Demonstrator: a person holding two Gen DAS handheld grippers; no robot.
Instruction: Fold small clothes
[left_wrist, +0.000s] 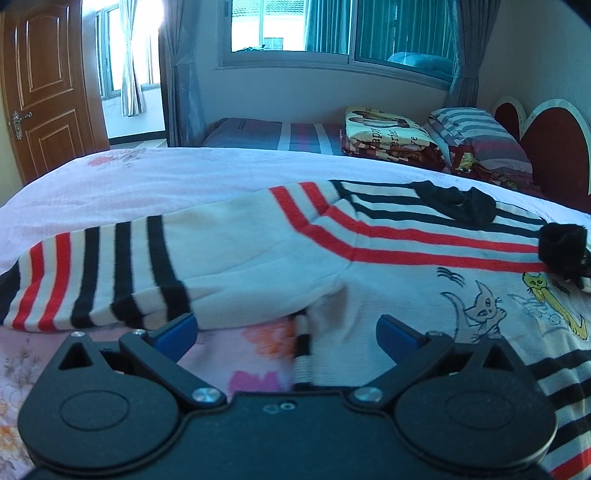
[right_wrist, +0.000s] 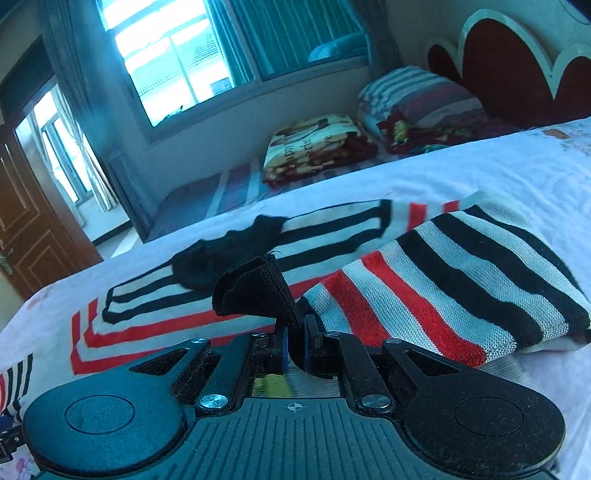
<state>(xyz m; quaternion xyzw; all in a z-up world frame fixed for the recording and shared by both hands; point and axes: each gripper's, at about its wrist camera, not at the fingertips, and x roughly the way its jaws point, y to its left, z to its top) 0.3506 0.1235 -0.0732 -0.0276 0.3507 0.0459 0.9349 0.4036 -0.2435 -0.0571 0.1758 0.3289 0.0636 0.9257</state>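
1. Blue-padded left tongs (left_wrist: 287, 334) fill the bottom of the left wrist view, spread wide with nothing between the pads; the side edge of the sweater (left_wrist: 280, 240) and a strip of flowered bedsheet (left_wrist: 155, 173) lie in the gap below them.
2. That sweater is a small white knit with red and black stripes, spread on the bed, its black collar (left_wrist: 458, 205) toward the far side and cat drawings (left_wrist: 484, 306) on the chest.
3. One sleeve (left_wrist: 110, 273) stretches out to the left across the sheet, its striped cuff end near the left edge of the view.
4. Right tongs (right_wrist: 295, 343) are closed narrow on the black ribbed cuff (right_wrist: 258, 288) of the other sleeve, which sticks up bunched above the pads.
5. Just to the right of that grip, the striped sleeve (right_wrist: 443, 280) lies folded over the body of the sweater, raised in a soft hump.
6. At the far side of the bed sit a folded printed blanket (right_wrist: 314, 147) and a striped pillow (right_wrist: 413, 96) against a red and white headboard (right_wrist: 517, 62).
7. Behind them are a window (left_wrist: 295, 26) with curtains and, at left, a brown wooden door (left_wrist: 44, 85).
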